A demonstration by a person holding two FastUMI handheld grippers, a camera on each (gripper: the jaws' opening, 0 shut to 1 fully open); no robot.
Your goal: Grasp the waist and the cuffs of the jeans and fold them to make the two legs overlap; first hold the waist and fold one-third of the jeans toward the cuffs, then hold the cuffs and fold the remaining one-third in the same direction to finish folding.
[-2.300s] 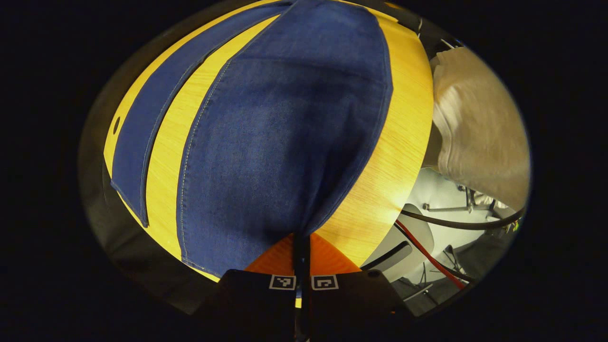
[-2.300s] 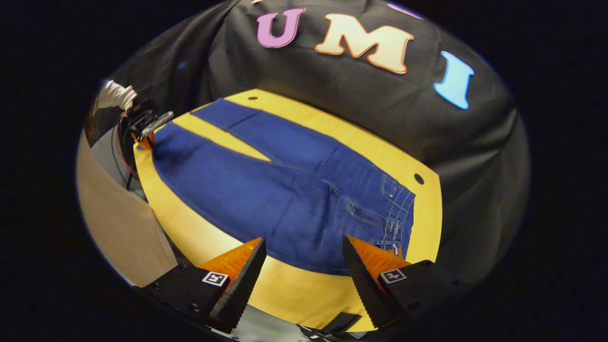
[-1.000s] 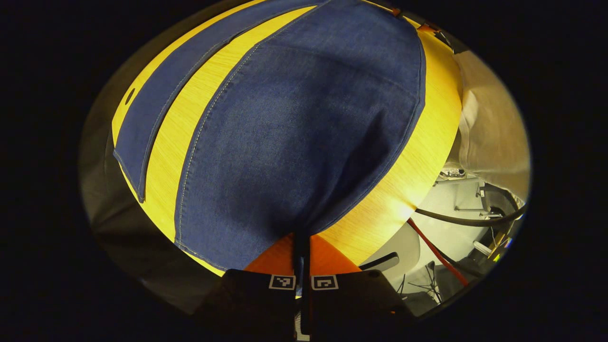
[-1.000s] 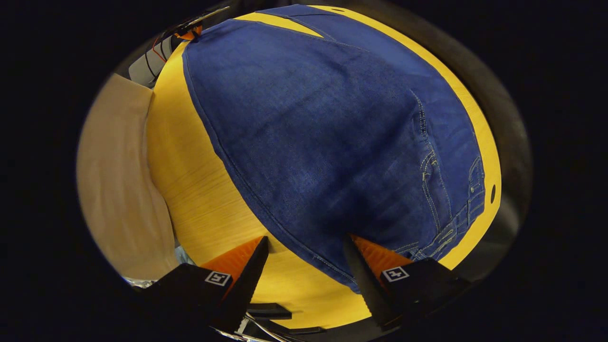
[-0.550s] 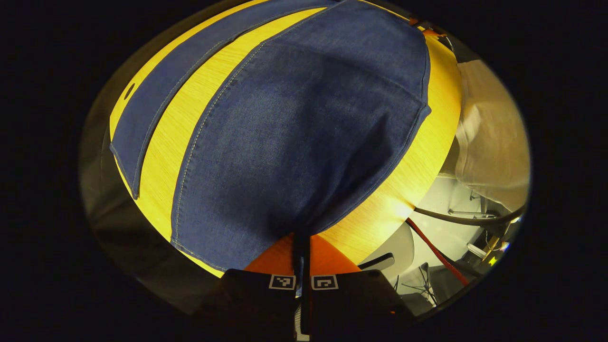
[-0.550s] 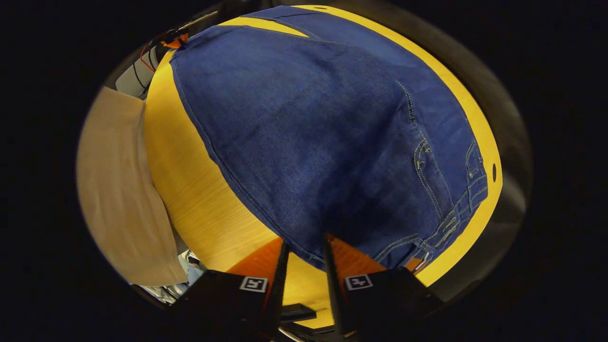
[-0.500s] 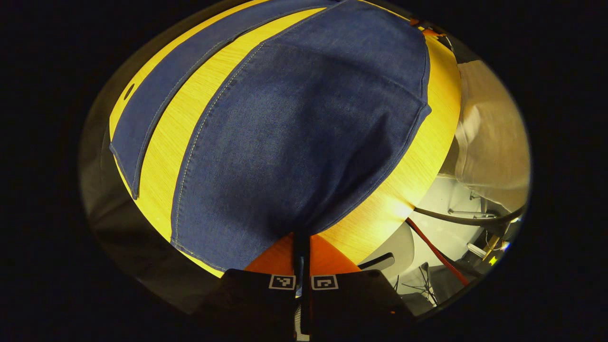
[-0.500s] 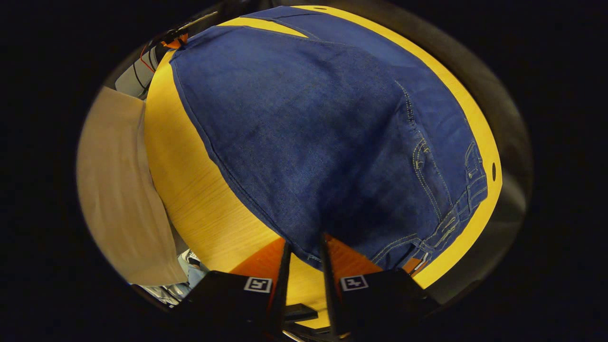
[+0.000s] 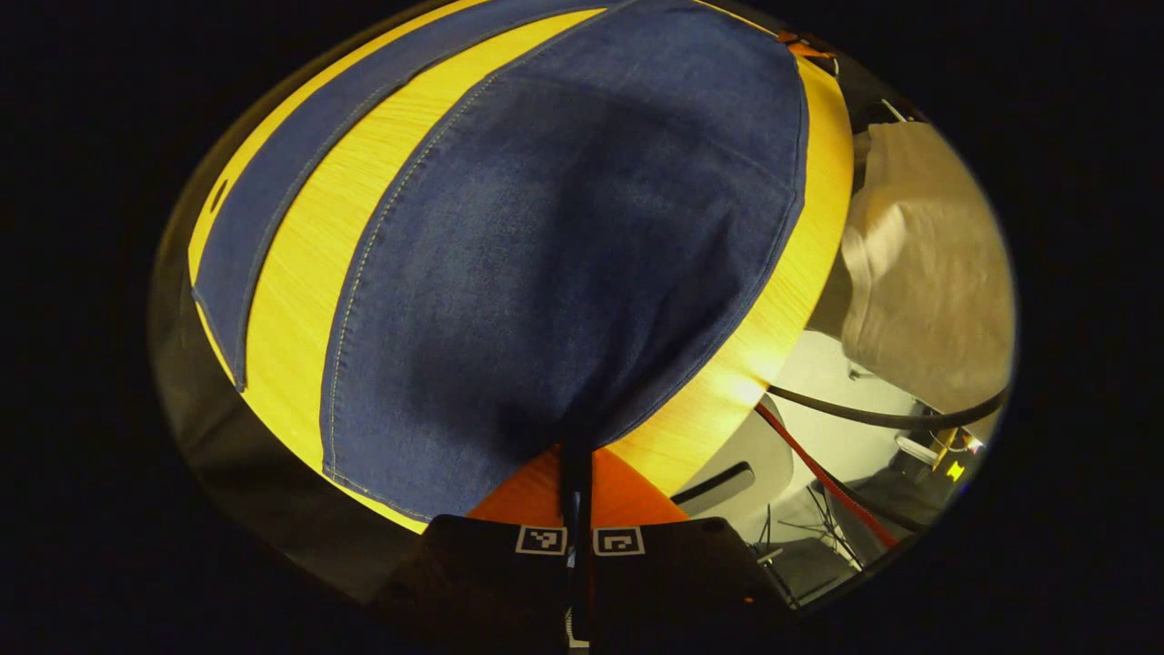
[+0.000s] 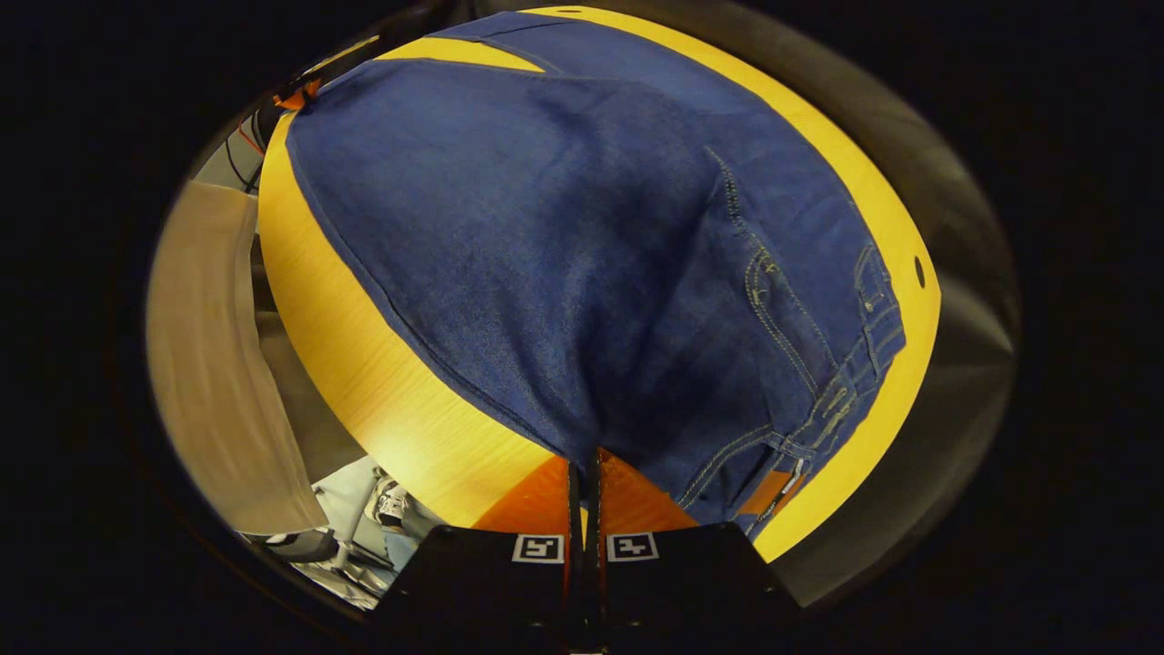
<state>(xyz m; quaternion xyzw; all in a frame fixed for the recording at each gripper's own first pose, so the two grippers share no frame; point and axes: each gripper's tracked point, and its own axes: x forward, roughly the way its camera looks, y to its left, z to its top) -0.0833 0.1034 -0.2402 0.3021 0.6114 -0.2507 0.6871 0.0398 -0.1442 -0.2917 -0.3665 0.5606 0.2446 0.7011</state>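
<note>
- Two grips on: left gripper (image 9: 576,459) is clenched on the near leg's cuff corner, right gripper (image 10: 587,468) is clenched on the near edge of the jeans (image 10: 582,227) by the waist.
- Jeans lie flat on the yellow table (image 10: 364,364), near leg along the near edge, far leg (image 9: 273,182) splayed toward the far edge, with bare table between the two. Waistband (image 10: 864,355) sits at the right end, cuffs at the left end.
- Handling, my read: denim is soft but has weight, so it will sag between the two grips and drag on the wood; not slippery, not fragile.
- Cloth already tents up toward both grips, so each bite is thin, only an edge's worth.
- Best holds: stitched hem at the cuff, waistband or side seam at the waist. Those are thicker and less likely to slip out.
- Risk: lift the ends unevenly and the near leg twists instead of landing square on the far leg.
</note>
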